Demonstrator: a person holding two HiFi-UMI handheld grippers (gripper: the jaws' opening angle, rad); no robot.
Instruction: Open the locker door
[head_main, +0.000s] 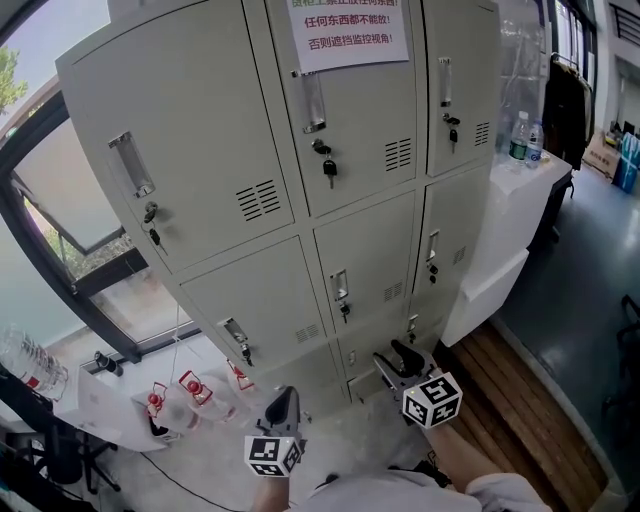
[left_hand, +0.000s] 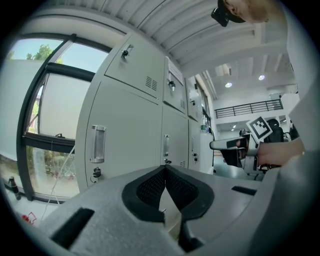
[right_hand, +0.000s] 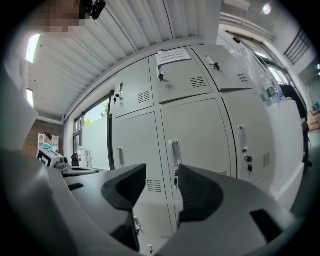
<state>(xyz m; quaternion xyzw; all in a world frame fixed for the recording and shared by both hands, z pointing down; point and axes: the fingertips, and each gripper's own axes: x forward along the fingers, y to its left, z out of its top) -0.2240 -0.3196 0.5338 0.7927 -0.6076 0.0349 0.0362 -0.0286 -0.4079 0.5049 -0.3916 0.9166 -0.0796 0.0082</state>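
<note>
I have both grippers low in the head view, in front of the grey locker bank (head_main: 300, 200), and neither touches it. Every locker door I can see is closed.

The left gripper (head_main: 283, 398) has its jaws together: in the left gripper view the dark pads (left_hand: 150, 187) meet at their tips, with nothing held between them. It faces the left column of doors, near the window (head_main: 60, 190).

The right gripper (head_main: 395, 358) has its jaws standing wide apart and empty. In the right gripper view the gap between them frames the middle-column locker door (right_hand: 192, 135), and its recessed handle (right_hand: 174, 152) shows just above the jaws. In the head view that door (head_main: 365, 260) sits in the middle row, with its handle (head_main: 339, 285) at the left edge and a key hanging below it. The jaws are near the bank but clearly apart from the door.

A paper notice (head_main: 348, 30) is stuck on the top middle door. Water bottles (head_main: 525, 140) stand on the white table to the right of the lockers.
</note>
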